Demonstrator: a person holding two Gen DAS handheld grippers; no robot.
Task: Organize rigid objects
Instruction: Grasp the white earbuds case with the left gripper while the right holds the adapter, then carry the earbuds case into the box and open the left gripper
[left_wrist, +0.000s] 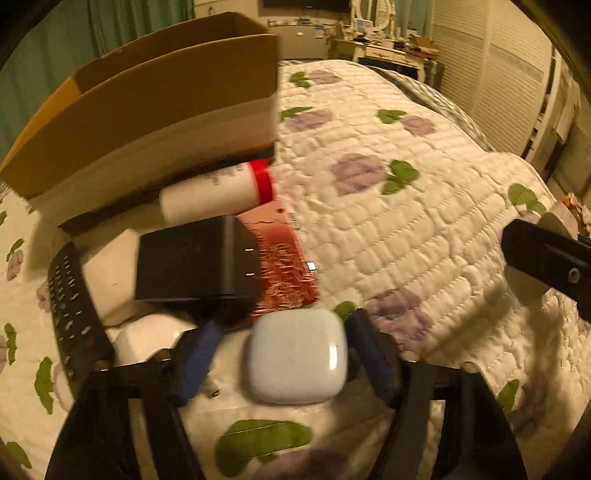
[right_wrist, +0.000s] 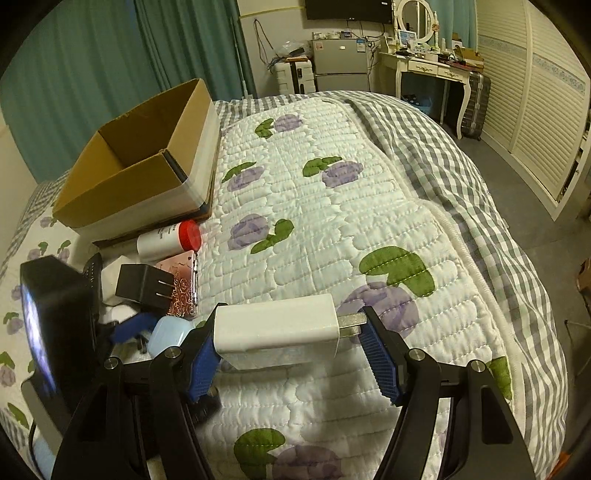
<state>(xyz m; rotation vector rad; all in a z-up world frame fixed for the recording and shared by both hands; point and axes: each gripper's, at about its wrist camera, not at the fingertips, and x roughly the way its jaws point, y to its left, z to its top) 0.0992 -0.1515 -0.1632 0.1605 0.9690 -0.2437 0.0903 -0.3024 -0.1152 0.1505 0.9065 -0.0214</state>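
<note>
1. A quilted bed (right_wrist: 332, 206) fills both views.
2. An open cardboard box (right_wrist: 140, 166) is seen at the upper left of the right wrist view, up and left of the right gripper (right_wrist: 291, 343).
3. A white charger (right_wrist: 277, 332) is pinched end to end by that gripper, its long axis crosswise, prongs right.
4. A pale earbud case (left_wrist: 295, 360) lies between the spread fingers of the left gripper (left_wrist: 288, 354), low centre; contact cannot be told.
</note>
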